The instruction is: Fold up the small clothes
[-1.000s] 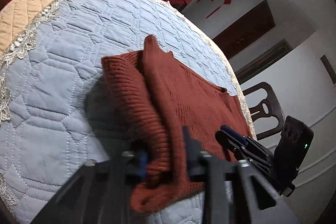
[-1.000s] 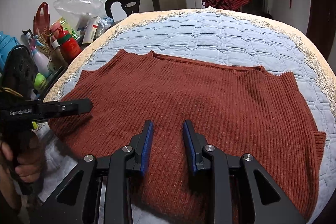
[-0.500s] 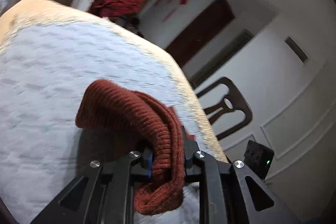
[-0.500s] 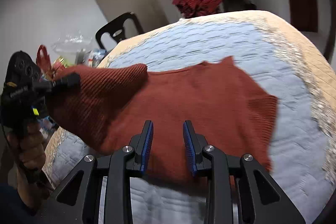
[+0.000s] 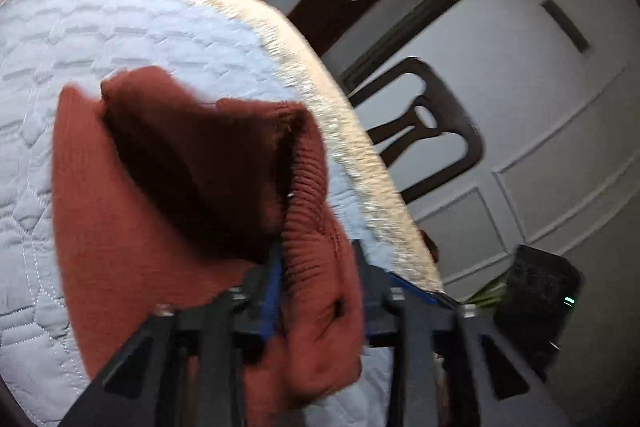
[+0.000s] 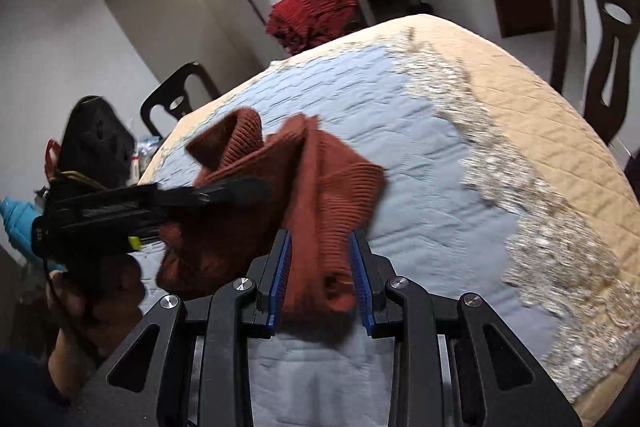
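Left wrist view: left gripper (image 5: 316,291), earlier clamped, is opening around the now bunched sweater (image 5: 168,187); right gripper (image 6: 318,279) grips it.

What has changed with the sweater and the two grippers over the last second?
The rust sweater, then spread flat, now lies doubled over: the left gripper carried its edge across toward the right gripper. The left jaws are opening with knit between them. The right gripper went from empty to having sweater between its fingers. The quilted cover and the red plaid garment stayed put.
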Action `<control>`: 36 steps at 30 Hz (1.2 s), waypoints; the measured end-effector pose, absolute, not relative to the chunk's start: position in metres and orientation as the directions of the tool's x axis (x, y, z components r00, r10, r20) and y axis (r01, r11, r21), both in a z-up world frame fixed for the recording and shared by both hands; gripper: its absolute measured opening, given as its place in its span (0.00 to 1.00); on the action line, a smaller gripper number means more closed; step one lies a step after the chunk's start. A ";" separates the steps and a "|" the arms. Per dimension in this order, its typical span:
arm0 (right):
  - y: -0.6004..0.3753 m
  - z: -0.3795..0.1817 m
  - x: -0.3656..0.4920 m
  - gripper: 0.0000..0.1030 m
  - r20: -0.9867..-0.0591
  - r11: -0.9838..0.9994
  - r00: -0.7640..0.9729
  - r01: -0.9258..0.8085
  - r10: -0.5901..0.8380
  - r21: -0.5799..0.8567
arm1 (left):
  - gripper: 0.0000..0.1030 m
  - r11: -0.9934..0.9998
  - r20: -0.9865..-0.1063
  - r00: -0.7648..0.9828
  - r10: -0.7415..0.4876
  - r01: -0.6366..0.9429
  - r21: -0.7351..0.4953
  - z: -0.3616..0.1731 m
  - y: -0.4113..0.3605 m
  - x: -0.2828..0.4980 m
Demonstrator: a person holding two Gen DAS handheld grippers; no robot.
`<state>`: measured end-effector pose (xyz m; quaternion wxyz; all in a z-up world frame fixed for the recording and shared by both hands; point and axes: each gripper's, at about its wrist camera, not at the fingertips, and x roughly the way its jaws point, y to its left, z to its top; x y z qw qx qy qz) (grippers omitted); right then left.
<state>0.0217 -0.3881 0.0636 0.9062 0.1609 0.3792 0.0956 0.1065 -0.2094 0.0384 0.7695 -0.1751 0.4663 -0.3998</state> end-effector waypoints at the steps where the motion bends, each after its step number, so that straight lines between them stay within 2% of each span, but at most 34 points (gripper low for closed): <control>1: -0.394 0.064 0.019 0.29 -0.654 0.927 0.697 -0.041 0.293 0.372 | 0.47 0.597 -0.555 0.243 -0.796 0.465 -0.653 0.045 -0.208 0.104; 5: -0.409 0.067 0.013 0.29 -0.627 0.905 0.711 -0.032 0.319 0.424 | 0.48 0.576 -0.514 0.272 -0.813 0.495 -0.650 0.059 -0.192 0.093; 11: -0.403 0.071 0.011 0.32 -0.570 0.853 0.703 -0.102 0.426 0.511 | 0.48 0.673 -0.540 0.402 -0.739 0.459 -0.580 0.061 -0.151 0.085; 17: -0.398 0.065 0.014 0.35 -0.549 0.802 0.671 -0.115 0.498 0.587 | 0.48 0.722 -0.562 0.453 -0.692 0.438 -0.536 0.052 -0.123 0.072; 21: -0.403 0.071 0.011 0.43 -0.490 0.756 0.690 -0.126 0.532 0.642 | 0.47 0.734 -0.591 0.438 -0.678 0.453 -0.506 0.039 -0.129 0.067; 25: -0.385 0.067 0.022 0.43 -0.582 0.835 0.676 -0.089 0.451 0.544 | 0.47 0.746 -0.598 0.451 -0.663 0.470 -0.472 0.034 -0.136 0.065; 26: -0.381 0.065 0.024 0.37 -0.602 0.852 0.671 -0.087 0.433 0.516 | 0.47 0.749 -0.602 0.452 -0.658 0.473 -0.464 0.034 -0.138 0.064; 28: -0.372 0.062 0.028 0.07 -0.615 0.865 0.658 -0.113 0.434 0.489 | 0.47 0.760 -0.614 0.458 -0.643 0.480 -0.438 0.034 -0.141 0.062; 32: -0.362 0.069 0.018 0.06 -0.631 0.904 0.672 -0.145 0.388 0.402 | 0.48 0.778 -0.634 0.474 -0.612 0.504 -0.374 0.032 -0.146 0.054; 36: -0.376 0.056 0.014 0.06 -0.655 0.909 0.664 -0.091 0.360 0.408 | 0.49 0.775 -0.647 0.468 -0.602 0.539 -0.330 0.024 -0.156 0.048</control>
